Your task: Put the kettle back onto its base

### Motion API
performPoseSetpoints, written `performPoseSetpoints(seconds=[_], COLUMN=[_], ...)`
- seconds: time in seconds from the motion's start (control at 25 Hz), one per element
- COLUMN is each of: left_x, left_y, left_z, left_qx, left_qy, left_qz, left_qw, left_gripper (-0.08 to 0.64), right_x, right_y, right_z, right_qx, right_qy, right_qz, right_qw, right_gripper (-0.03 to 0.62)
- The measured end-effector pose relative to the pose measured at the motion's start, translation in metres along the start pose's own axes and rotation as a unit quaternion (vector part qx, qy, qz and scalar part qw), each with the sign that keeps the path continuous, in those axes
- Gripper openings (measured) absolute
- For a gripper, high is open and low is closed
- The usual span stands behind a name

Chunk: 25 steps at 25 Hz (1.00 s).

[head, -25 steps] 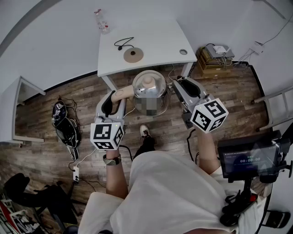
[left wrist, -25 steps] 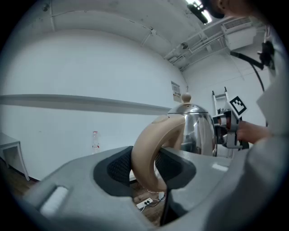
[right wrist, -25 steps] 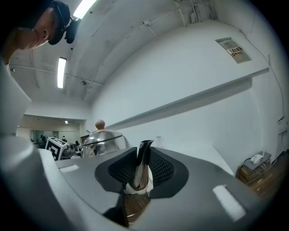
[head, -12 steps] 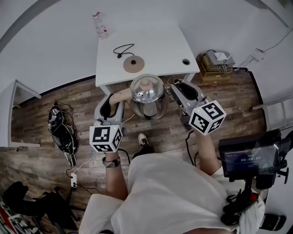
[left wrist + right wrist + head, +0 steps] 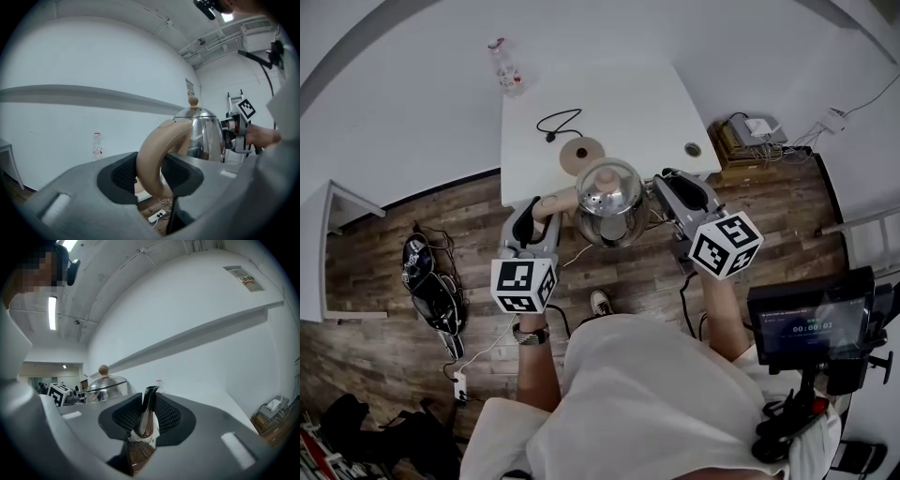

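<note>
A shiny steel kettle (image 5: 607, 199) with a tan handle (image 5: 555, 199) and a tan lid knob hangs in the air at the front edge of the white table (image 5: 628, 103). My left gripper (image 5: 546, 208) is shut on the handle (image 5: 157, 154), whose loop fills its pads. My right gripper (image 5: 667, 192) holds the spout (image 5: 146, 416) between its pads, and its jaws are closing. The round tan base (image 5: 583, 150) lies on the table just beyond the kettle, its black cable (image 5: 555, 122) behind it. The kettle body (image 5: 199, 133) shows past the handle.
A plastic bottle (image 5: 504, 54) stands at the table's far left corner. A cable hole (image 5: 693, 149) sits at its near right corner. A wooden crate of gear (image 5: 750, 131) is on the floor to the right, and bags (image 5: 431, 277) to the left.
Both grippers and the kettle have travelled forward from over the floor to the table's front edge, closer to the base. The grips on handle and spout look the same.
</note>
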<state>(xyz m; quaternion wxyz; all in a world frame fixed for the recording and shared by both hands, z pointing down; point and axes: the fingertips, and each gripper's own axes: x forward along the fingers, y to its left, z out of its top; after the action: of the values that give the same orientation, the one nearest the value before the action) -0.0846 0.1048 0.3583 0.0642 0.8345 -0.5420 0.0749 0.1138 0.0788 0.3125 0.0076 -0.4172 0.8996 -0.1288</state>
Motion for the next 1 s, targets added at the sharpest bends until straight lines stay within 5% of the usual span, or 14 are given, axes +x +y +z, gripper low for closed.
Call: performPoseSetpoints(seconds=[0.24, 0.6, 1.0], left_x=[0.002, 0.087, 0.091], left_y=[-0.001, 0.085, 0.086], left_z=[0.004, 0.011, 0.012], left_qx=[0.006, -0.01, -0.005], left_qy=[0.002, 0.026, 0.034], left_qz=[0.005, -0.005, -0.013], left_qw=[1.0, 0.9996, 0.9993], left_gripper=[0.155, 0.156, 0.156], right_x=[0.0, 0.115, 0.115], right_y=[-0.003, -0.042, -0.044], right_z=[0.001, 0.013, 0.01], right_qx=[0.01, 0.017, 0.029], right_qy=[-0.009, 0.006, 0.001], right_qz=[0.001, -0.014, -0.022], right_qw=[1.0, 1.0, 0.999], right_gripper=[0.084, 0.084, 0.085])
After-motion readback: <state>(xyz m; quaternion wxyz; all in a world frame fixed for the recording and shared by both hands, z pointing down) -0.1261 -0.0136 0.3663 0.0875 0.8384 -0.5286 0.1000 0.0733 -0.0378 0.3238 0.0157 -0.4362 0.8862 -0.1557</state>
